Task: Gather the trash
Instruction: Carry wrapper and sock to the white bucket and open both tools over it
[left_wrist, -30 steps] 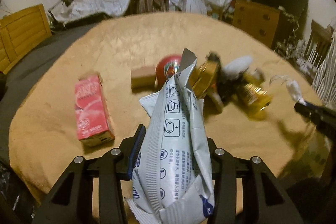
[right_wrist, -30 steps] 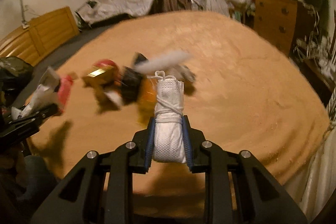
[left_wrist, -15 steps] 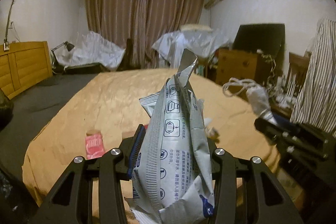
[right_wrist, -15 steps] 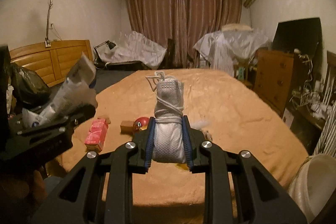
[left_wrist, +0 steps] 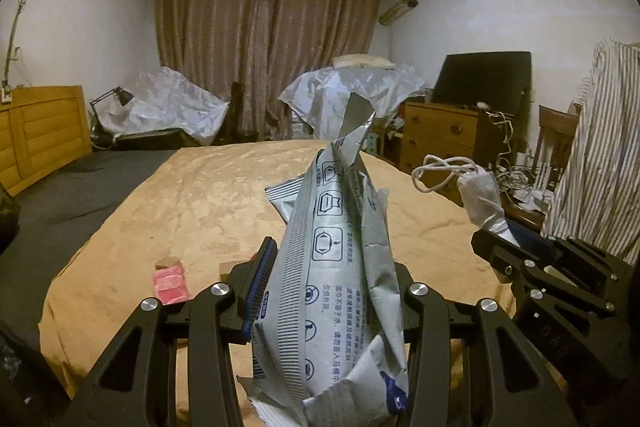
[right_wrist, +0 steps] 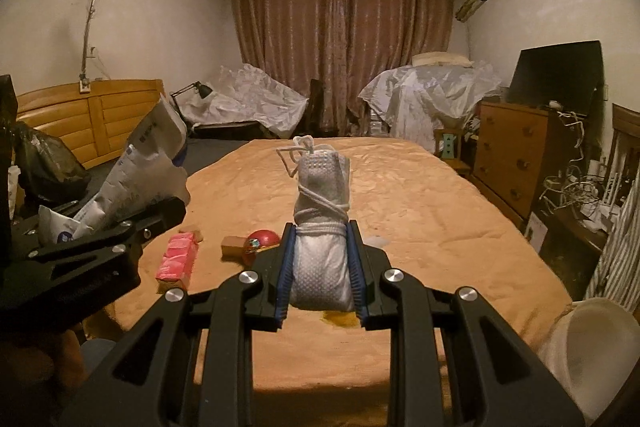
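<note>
Left gripper point(left_wrist: 326, 297), fingers closed on a light, crinkly empty wrapper point(left_wrist: 340, 267) at frame centre; right gripper point(right_wrist: 320, 267) pinching a soft, compressible rolled mask point(right_wrist: 322, 223), best gripped mid-body.

Both tongs raised from looking down on bed point(right_wrist: 420, 227) to level view across room; I now see curtains point(left_wrist: 264, 55) and ceiling. Trash pile, close and blurred a second ago, now low: pink carton point(right_wrist: 178, 259), brown box point(right_wrist: 234, 246), red round item point(right_wrist: 262, 241). Right tongs point(left_wrist: 516, 247) now nearer left, alongside at right edge.
</note>
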Demonstrator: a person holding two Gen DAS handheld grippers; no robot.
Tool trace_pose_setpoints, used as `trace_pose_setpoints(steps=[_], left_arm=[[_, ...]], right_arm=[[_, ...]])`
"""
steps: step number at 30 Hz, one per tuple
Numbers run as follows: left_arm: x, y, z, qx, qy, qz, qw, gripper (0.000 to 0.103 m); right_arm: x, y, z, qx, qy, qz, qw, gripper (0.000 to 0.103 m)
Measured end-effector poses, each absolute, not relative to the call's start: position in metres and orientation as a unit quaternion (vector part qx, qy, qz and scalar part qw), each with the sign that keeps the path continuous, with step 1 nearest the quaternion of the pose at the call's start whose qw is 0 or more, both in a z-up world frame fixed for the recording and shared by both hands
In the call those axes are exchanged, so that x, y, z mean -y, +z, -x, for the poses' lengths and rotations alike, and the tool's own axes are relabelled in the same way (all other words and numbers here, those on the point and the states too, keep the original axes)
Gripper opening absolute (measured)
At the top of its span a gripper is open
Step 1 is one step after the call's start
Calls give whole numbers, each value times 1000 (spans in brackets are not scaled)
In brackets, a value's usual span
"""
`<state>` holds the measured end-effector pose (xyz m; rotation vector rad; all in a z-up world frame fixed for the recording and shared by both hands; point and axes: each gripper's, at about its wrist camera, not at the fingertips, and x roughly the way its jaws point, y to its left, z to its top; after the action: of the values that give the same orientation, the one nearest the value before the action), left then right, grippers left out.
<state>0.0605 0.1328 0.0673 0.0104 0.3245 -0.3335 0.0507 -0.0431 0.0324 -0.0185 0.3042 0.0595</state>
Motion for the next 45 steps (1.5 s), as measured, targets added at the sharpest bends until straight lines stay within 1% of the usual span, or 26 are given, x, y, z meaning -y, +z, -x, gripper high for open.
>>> trace_pose_setpoints(steps=[7, 16, 20, 26, 34, 38, 45], left_arm=[[-85, 78, -80, -164, -221, -13, 961, 46], [29, 90, -89, -184, -323, -26, 928, 46], [94, 83, -89, -208, -373, -39, 903, 46], [184, 62, -87, -243, -427, -62, 869, 46], [298, 9, -89, -318, -475, -102, 814, 46], [337, -20, -88, -350, -486, -120, 792, 46], [378, -63, -88, -389, -480, -158, 770, 46]], right_arm=[[93, 48, -47, -160, -23, 6, 987, 23], [193, 54, -23, -191, -117, -14, 975, 24], [243, 51, -8, -216, -158, -30, 963, 24], [306, 31, 6, -267, -199, -58, 941, 24], [376, -11, 16, -353, -215, -110, 904, 24], [396, -43, 17, -403, -220, -122, 880, 24], [424, -75, 18, -449, -224, -137, 854, 24]])
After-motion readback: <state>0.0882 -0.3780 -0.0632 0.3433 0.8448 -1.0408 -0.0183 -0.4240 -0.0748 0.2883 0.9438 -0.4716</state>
